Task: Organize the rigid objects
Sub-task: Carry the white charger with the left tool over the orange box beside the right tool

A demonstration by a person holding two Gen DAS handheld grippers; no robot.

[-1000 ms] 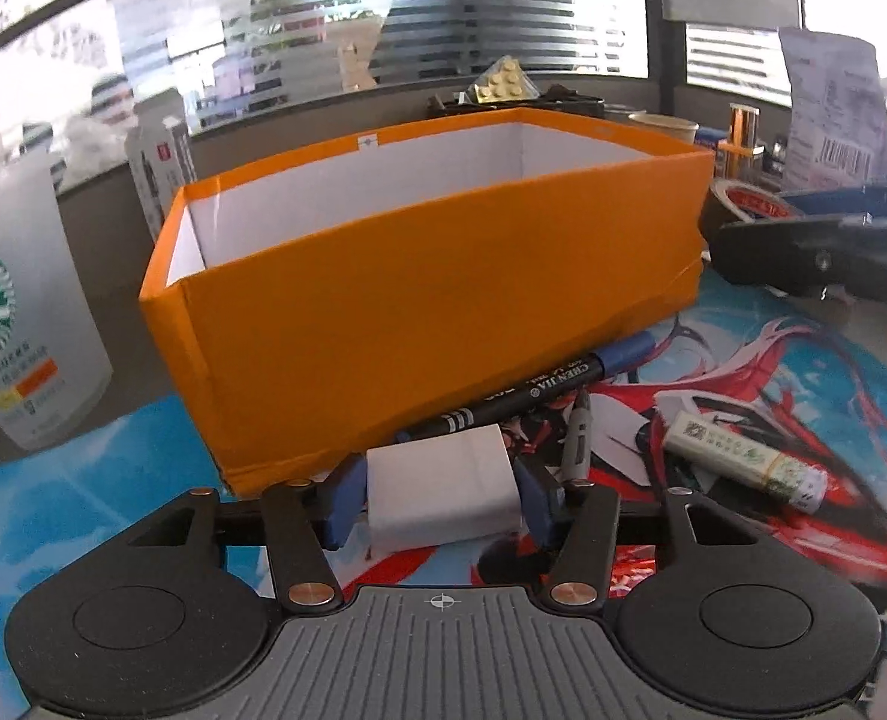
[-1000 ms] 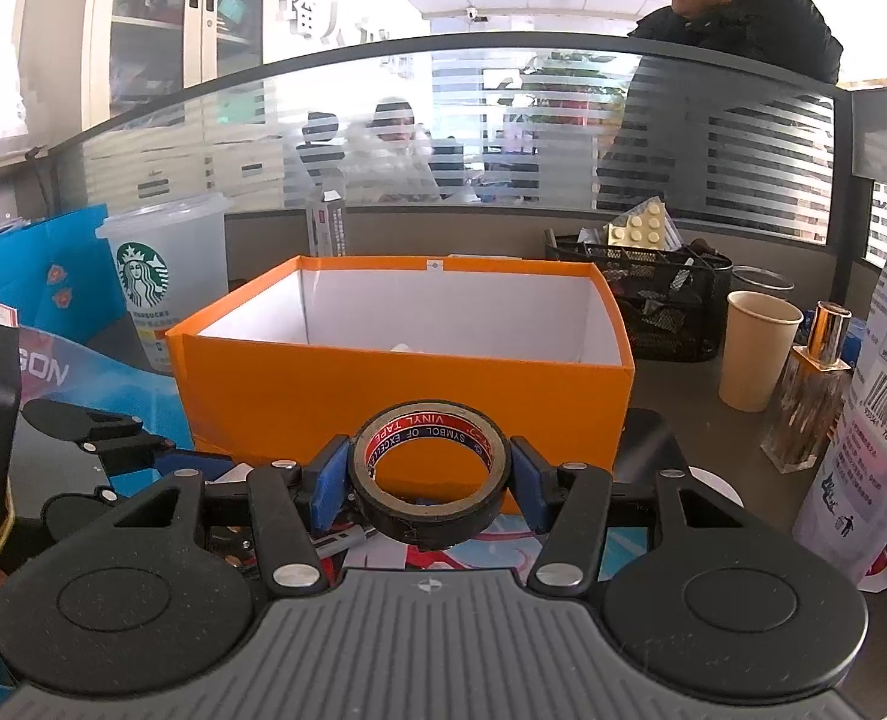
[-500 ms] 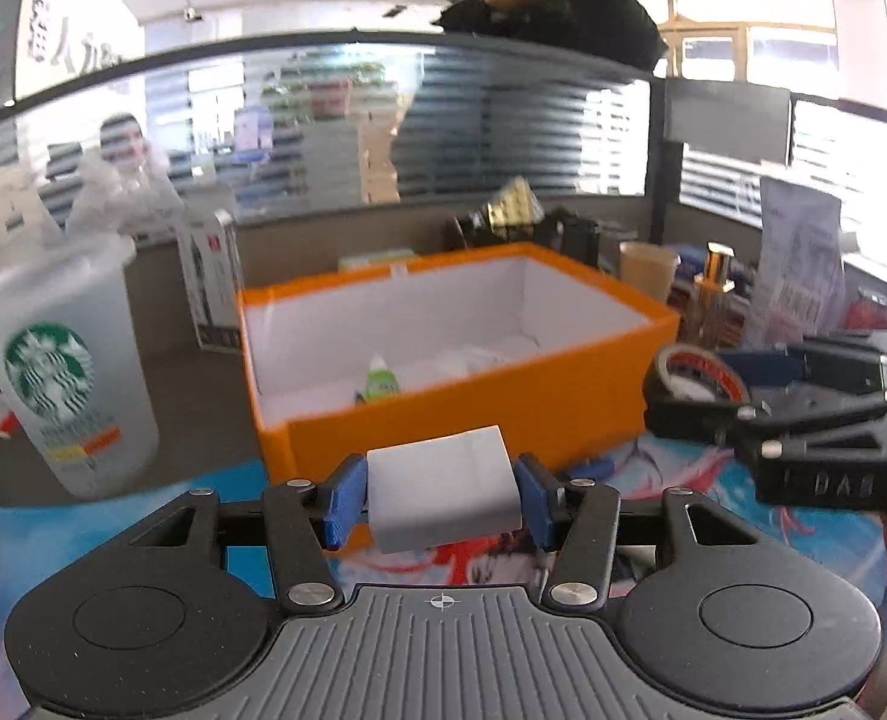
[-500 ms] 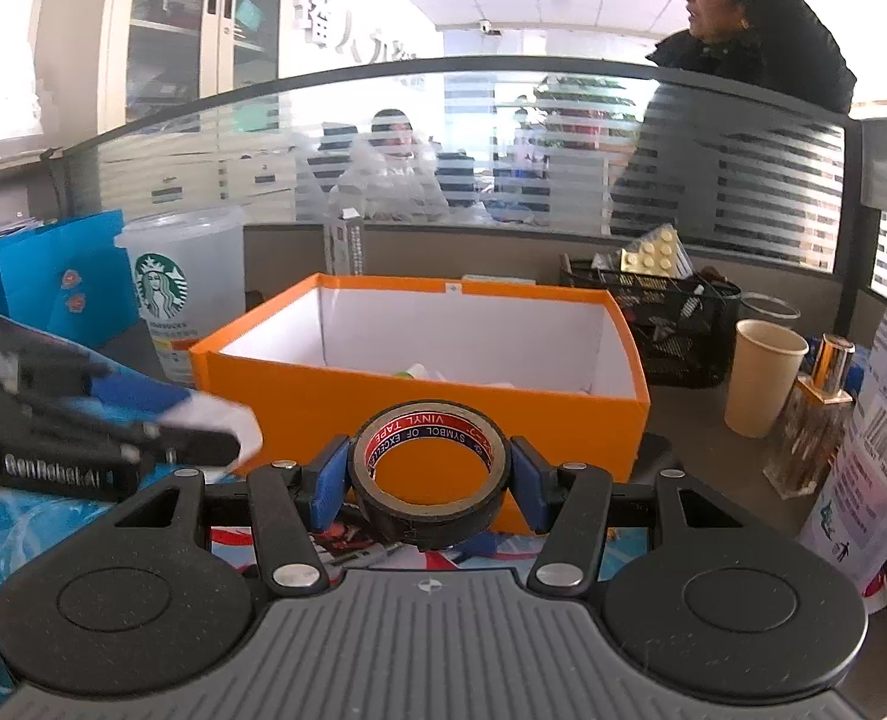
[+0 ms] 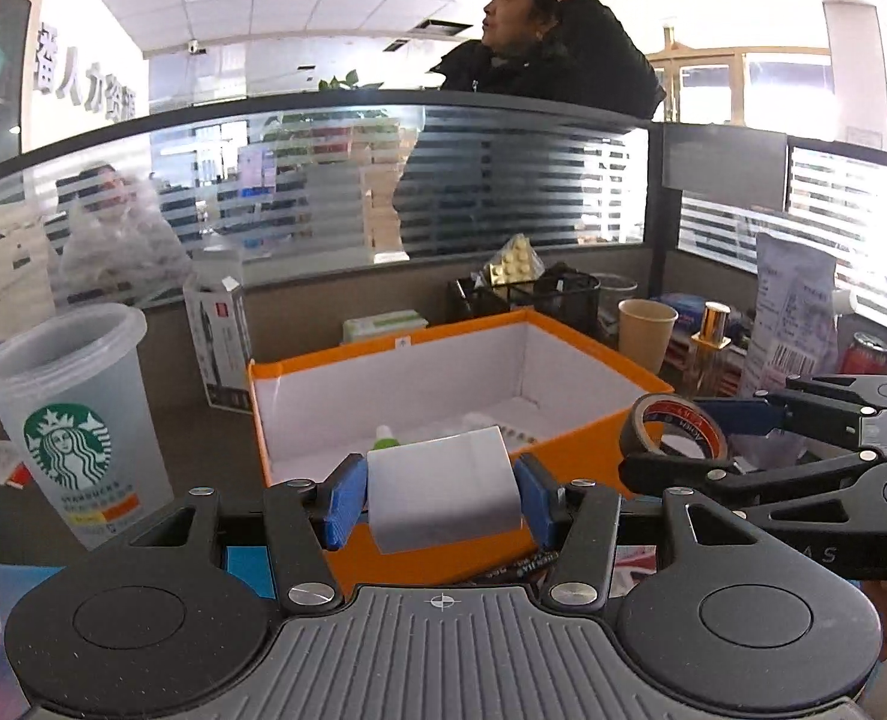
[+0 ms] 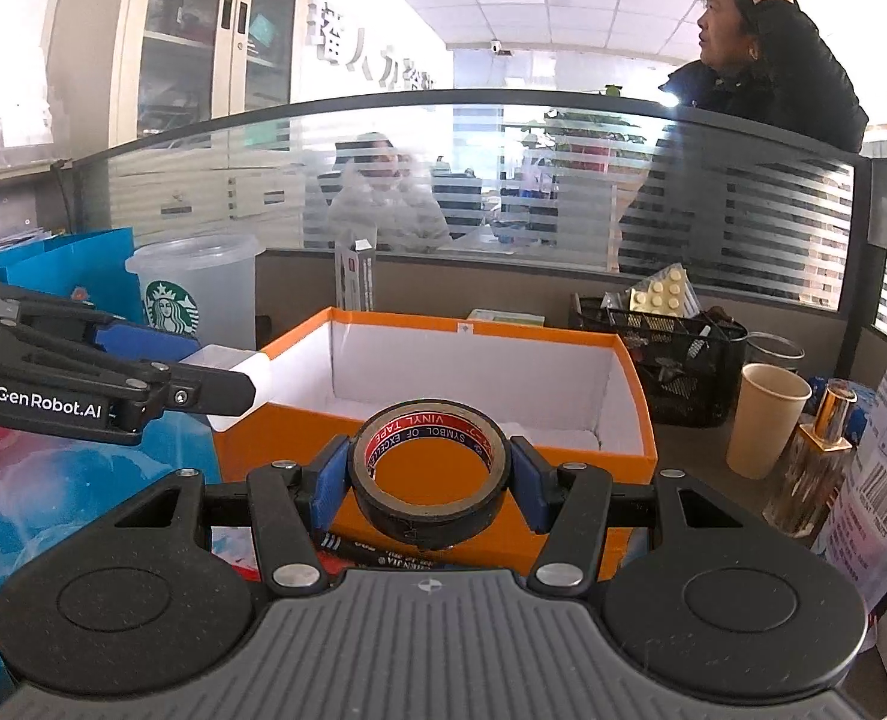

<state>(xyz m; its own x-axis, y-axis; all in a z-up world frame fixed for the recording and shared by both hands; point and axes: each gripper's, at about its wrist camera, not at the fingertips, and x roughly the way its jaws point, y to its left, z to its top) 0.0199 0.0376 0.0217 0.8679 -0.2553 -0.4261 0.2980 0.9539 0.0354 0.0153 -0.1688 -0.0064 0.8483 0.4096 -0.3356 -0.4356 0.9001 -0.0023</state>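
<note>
Two loads: left hand-held gripper (image 5: 440,495) is clenched on a white block (image 5: 441,489); right hand-held gripper (image 6: 428,474) is clenched on a roll of black vinyl tape (image 6: 429,471).
Landmark: orange box (image 5: 599,450), open-topped, white inside, standing on the counter (image 5: 191,402).
White block position: raised at about rim height, just short of the box's near wall.
Tape position: held upright at the box's near right corner, level with the rim.
Box contents: a small green-capped bottle (image 5: 386,435) and some pale items lie on its floor; what they are I cannot tell.
Change: a second ago the left hand-held gripper sat low against the box's outer wall, beside a black marker (image 5: 524,567); now it is lifted and the box's inside shows. The right one has also risen slightly and come closer.
Meaning: both pieces look lifted and ready to go over the rim; letting go inside the box is probably what remains.
Left behind: the marker lies at the foot of the box's near wall, not yet sorted.
Surface: a colourful printed mat (image 6: 53,480) covers the counter in front of the box.
Around the box: Starbucks cup (image 5: 68,426) to its left; paper cup (image 5: 647,333), a gold-capped bottle (image 5: 710,348) and a mesh organiser (image 5: 563,297) behind and right.
Room: office, striped glass partition (image 5: 323,192) behind the box, people beyond it.
</note>
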